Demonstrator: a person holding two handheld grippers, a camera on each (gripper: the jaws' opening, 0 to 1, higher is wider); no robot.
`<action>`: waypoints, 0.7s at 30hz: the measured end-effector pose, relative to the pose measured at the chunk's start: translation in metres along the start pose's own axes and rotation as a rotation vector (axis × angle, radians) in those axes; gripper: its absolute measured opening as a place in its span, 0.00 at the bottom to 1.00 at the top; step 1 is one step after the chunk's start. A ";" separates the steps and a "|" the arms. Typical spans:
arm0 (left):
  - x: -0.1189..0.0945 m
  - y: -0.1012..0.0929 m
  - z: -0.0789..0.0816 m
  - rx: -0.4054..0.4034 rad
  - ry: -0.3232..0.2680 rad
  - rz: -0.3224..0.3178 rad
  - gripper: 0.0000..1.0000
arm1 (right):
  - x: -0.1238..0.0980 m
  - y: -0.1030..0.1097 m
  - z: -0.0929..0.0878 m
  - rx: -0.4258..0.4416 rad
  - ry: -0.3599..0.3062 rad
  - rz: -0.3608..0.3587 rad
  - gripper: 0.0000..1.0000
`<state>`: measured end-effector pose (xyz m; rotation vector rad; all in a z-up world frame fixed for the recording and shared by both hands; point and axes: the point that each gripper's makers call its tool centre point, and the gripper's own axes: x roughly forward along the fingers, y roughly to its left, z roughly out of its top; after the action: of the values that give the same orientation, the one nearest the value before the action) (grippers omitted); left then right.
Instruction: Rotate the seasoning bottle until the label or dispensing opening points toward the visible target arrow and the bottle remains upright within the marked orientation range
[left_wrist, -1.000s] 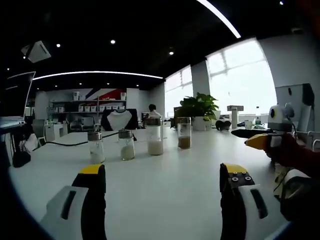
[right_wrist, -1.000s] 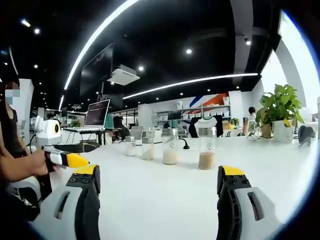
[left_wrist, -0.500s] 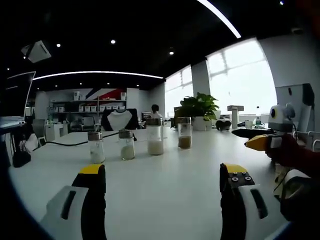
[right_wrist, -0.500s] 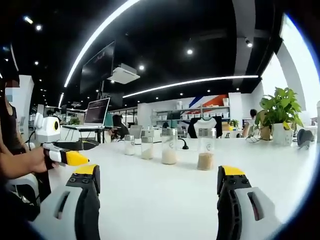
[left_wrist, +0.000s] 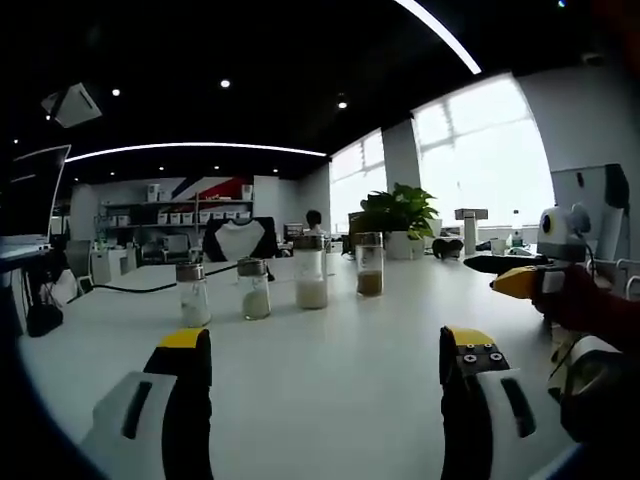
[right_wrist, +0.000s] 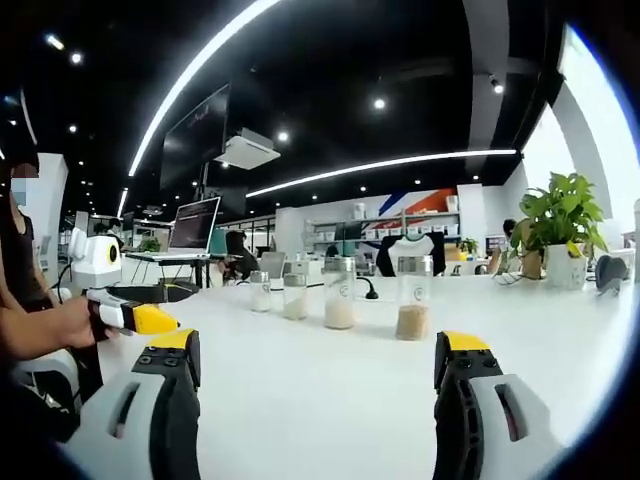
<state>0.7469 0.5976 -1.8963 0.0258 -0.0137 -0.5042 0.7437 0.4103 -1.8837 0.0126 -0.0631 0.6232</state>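
Both the left gripper (left_wrist: 325, 365) and the right gripper (right_wrist: 318, 365) stand with jaws spread wide, holding nothing. Four clear glass seasoning bottles (left_wrist: 310, 272) stand upright on the white table (left_wrist: 330, 390), well apart from them. The task seems not begun; next one gripper must approach a bottle.

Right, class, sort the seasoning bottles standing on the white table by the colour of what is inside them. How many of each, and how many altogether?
White contents: 3 (short bottle, second short bottle, tall bottle)
Brown contents: 1 (tall brown-filled bottle)
Total: 4 bottles, all upright in a row on the white table.
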 end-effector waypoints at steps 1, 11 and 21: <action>0.000 0.000 -0.001 0.002 0.003 -0.001 1.00 | 0.000 0.000 0.000 0.000 0.000 0.000 0.99; 0.000 0.001 0.000 0.009 0.000 0.007 1.00 | 0.000 -0.001 0.000 -0.002 -0.006 0.000 0.99; 0.001 0.002 -0.001 0.010 0.007 0.008 1.00 | -0.001 0.000 0.004 -0.008 -0.030 0.007 1.00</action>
<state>0.7486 0.5990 -1.8977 0.0376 -0.0097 -0.4959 0.7427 0.4100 -1.8796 0.0135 -0.0944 0.6301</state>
